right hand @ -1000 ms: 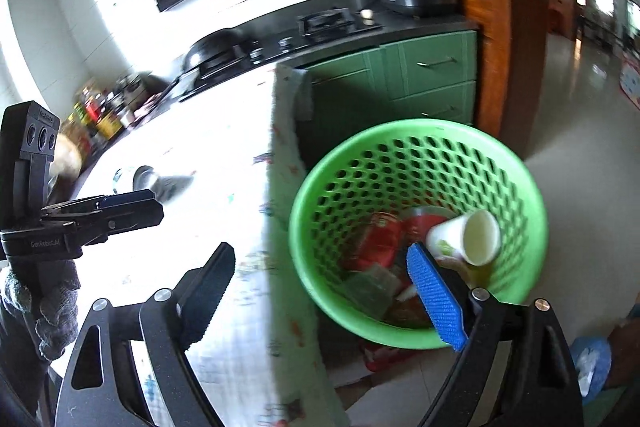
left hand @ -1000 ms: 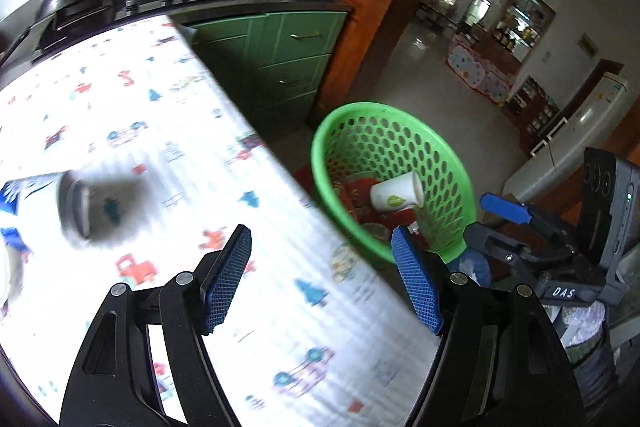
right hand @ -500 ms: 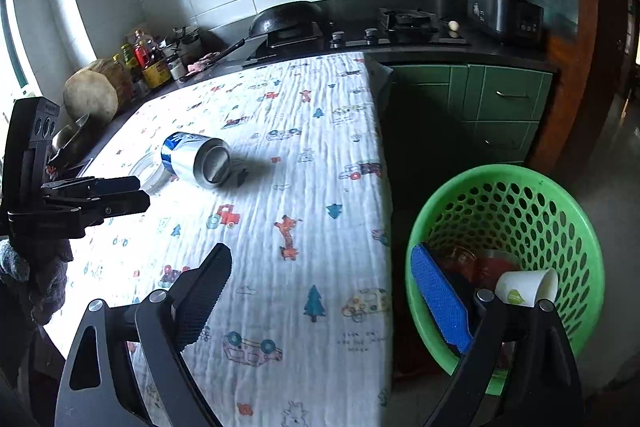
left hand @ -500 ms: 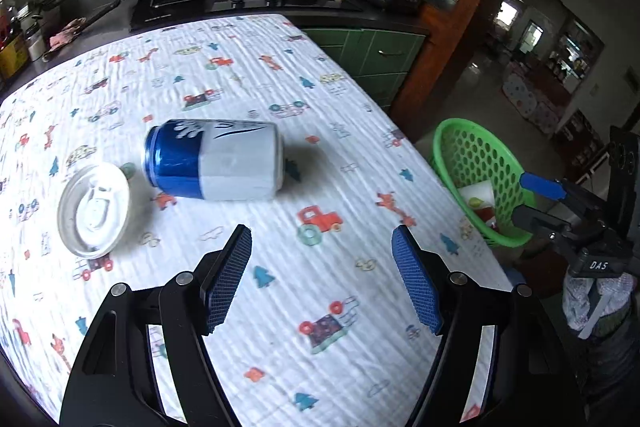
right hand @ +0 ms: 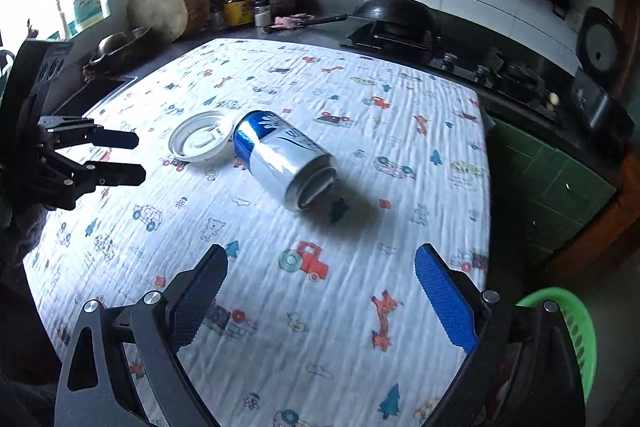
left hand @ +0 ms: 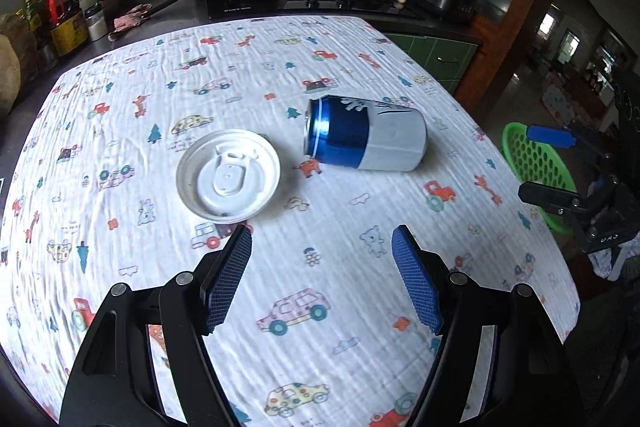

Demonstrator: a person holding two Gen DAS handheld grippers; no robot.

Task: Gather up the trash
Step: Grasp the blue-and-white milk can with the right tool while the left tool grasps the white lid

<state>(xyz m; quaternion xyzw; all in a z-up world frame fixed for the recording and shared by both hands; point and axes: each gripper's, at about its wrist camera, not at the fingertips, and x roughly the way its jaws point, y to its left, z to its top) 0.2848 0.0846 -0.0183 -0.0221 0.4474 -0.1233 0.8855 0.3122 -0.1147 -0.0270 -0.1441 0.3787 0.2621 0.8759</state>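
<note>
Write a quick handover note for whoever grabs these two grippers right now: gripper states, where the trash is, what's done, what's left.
Left gripper: open, empty, above the tablecloth just short of the lid.
Right gripper: open, empty, above the near part of the table.
On the table: blue and silver drink can lying on its side; white plastic cup lid flat beside it, apart.
Green perforated basket is past the table's edge, lower down.
Done: nothing gripped at present.
Left: put can and lid in the basket.

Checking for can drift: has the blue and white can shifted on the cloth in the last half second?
Cannot tell. The can lies on its side right of the white lid, as before, but the camera itself swung, so any small roll is hidden.
</note>
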